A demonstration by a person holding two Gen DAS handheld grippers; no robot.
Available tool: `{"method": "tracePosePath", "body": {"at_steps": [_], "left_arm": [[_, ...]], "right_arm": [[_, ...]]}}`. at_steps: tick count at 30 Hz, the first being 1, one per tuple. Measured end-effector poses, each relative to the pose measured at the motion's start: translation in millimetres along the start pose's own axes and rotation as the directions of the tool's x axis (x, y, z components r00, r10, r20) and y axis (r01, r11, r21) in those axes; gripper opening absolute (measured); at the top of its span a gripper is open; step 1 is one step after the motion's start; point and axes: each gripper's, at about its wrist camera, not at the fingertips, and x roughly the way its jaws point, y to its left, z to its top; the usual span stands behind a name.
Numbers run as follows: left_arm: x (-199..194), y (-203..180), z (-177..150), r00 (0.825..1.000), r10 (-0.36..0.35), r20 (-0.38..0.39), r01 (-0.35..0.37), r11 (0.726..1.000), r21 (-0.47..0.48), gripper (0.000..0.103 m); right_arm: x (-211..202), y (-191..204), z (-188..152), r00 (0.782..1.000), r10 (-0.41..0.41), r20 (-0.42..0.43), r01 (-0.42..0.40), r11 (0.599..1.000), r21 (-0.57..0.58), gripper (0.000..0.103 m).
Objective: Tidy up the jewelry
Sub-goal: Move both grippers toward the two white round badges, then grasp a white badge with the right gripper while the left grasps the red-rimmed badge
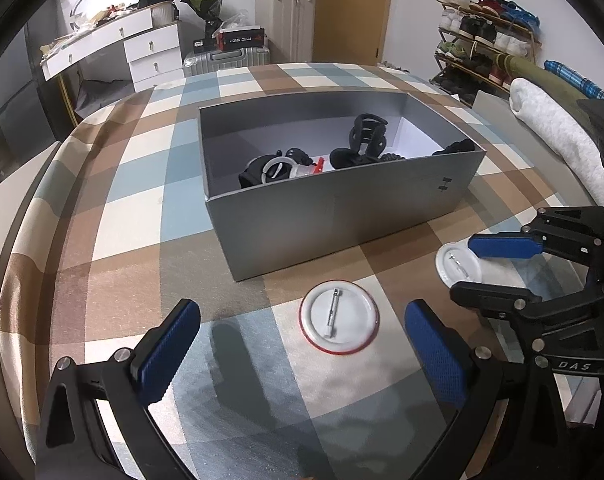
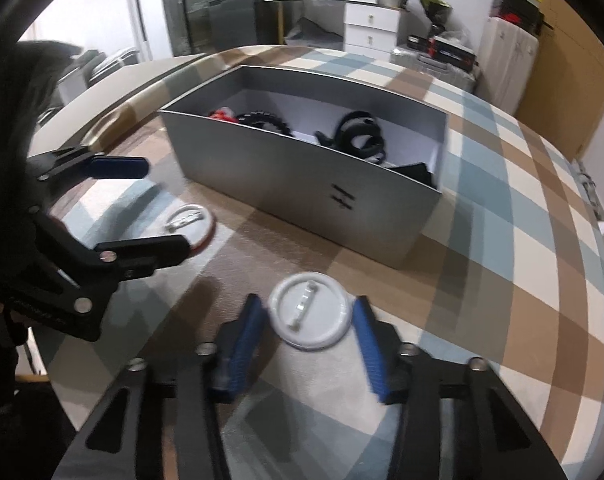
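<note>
Two round pin badges lie face down on the checked cloth in front of a grey open box (image 1: 341, 208). The red-rimmed badge (image 1: 339, 317) lies between the open fingers of my left gripper (image 1: 302, 344), a little ahead of them. The white badge (image 2: 309, 310) sits between the blue pads of my right gripper (image 2: 309, 320), which is closed in around it; contact is blurred. In the left wrist view the right gripper (image 1: 489, 272) hangs over the white badge (image 1: 455, 266). The box holds black hair clips (image 1: 365, 132), a bracelet and other accessories.
The box (image 2: 313, 184) stands mid-table on the checked cloth (image 1: 142, 240). A rolled grey towel (image 1: 553, 136) lies at the right edge. White drawers, suitcases and a shoe rack stand beyond the table.
</note>
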Motion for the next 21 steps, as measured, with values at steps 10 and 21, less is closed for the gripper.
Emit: {"method": "tracePosePath", "body": {"at_steps": [10,21], "left_arm": [[8.0,-21.7,-5.3,0.997,-0.048,-0.053,0.054,0.993,0.108,0.093],[0.7,-17.5,-5.1,0.999,-0.044,-0.011,0.045,0.991,0.124,0.037]], "right_arm": [[-8.0,-7.2,3.5,0.999,0.026,0.041,-0.027,0.999,0.031,0.041],[-13.1,-7.6,3.9,0.998,0.031,0.05,-0.032,0.999,0.025,0.041]]}}
